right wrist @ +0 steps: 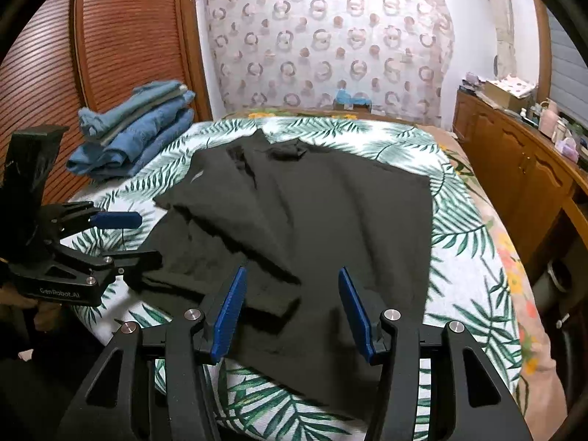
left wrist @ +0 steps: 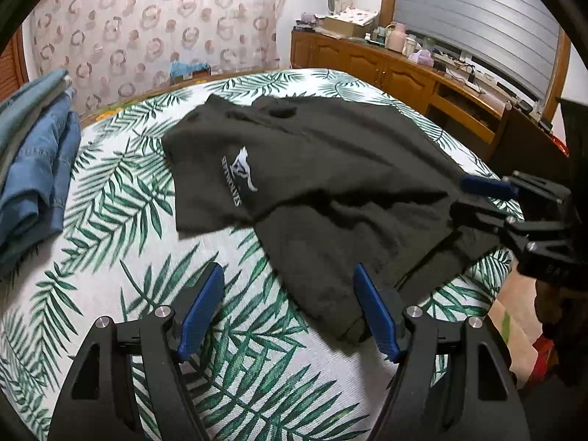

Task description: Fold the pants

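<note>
**Ana:** Both claws first. How does the left gripper (left wrist: 288,308) stand?

**Ben:** Fingers spread wide, nothing between them. In its own view one blue pad (left wrist: 201,312) hangs over bare bedspread (left wrist: 110,286), and the other sits at the near hem of the black pants (left wrist: 330,183). I can't tell whether that pad touches the cloth.

**Ana:** And the right gripper (right wrist: 292,312)?

**Ben:** Spread apart as well, empty. Both of its blue pads (right wrist: 229,316) hover above the near part of the pants (right wrist: 312,220), over a folded-over flap of the dark fabric.

**Ana:** Do the two see each other?

**Ben:** Yes. From the left wrist, the right gripper (left wrist: 488,198) shows at the pants' right edge. From the right wrist, the left gripper (right wrist: 125,239) shows at the pants' left edge, with one finger above the cloth edge and the other low against it.

**Ana:** Where do the pants lie?

**Ben:** Flat on the leaf-print bedspread (right wrist: 470,257), middle of the bed, partly doubled over. A white logo (left wrist: 240,174) shows on the left portion in the left view.

**Ana:** Anything else around them?

**Ben:** A stack of folded blue denim (right wrist: 139,132) lies left of the pants, at the bed's edge. A wooden cabinet (right wrist: 514,169) with clutter on top runs well to their right. Beyond them hangs a patterned curtain (right wrist: 323,44).
</note>
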The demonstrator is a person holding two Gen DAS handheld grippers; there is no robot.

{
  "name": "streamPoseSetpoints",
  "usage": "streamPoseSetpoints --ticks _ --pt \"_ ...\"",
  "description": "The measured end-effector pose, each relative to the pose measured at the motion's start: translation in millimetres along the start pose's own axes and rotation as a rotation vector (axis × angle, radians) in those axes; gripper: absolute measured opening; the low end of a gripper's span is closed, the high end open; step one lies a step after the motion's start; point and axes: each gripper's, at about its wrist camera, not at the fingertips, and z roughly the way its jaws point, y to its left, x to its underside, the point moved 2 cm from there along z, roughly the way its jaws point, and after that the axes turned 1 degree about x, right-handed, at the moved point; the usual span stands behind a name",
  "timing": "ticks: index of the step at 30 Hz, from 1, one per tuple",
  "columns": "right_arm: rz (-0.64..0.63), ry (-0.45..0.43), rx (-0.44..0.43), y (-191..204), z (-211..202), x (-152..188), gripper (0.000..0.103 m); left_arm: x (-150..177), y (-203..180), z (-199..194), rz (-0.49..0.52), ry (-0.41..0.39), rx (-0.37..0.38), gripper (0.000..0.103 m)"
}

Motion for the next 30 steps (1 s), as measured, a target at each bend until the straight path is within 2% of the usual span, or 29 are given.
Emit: streamPoseSetpoints --ticks 2,6,9,11,13,23,30 --pt "-0.008 0.028 -0.002 2 7 3 0.039 1 1 0 -0.006 -0.005 0.006 0.074" --pt "-0.008 0.047 -0.017 4 14 3 0.037 1 0 0 -0.008 -0.01 0.004 0.074" --pt "-0.006 0.055 -0.044 4 17 1 0.028 2 0 0 -0.015 -0.019 0.005 0.074" --pt "-0.022 0.057 -0.059 8 17 0 0.013 2 0 -1 -0.019 -0.022 0.005 0.074" --pt "-0.058 0.053 -0.031 12 15 -1 0.007 2 1 -2 -0.025 -0.028 0.01 0.074" --pt "-0.051 -0.088 -0.019 9 -31 -8 0.005 -2 -2 -18 -0.026 -0.076 0.024 0.074" --pt "-0.029 -0.138 0.0 -4 -65 0 0.005 -6 -16 -31 0.001 -0.105 0.048 0.074"
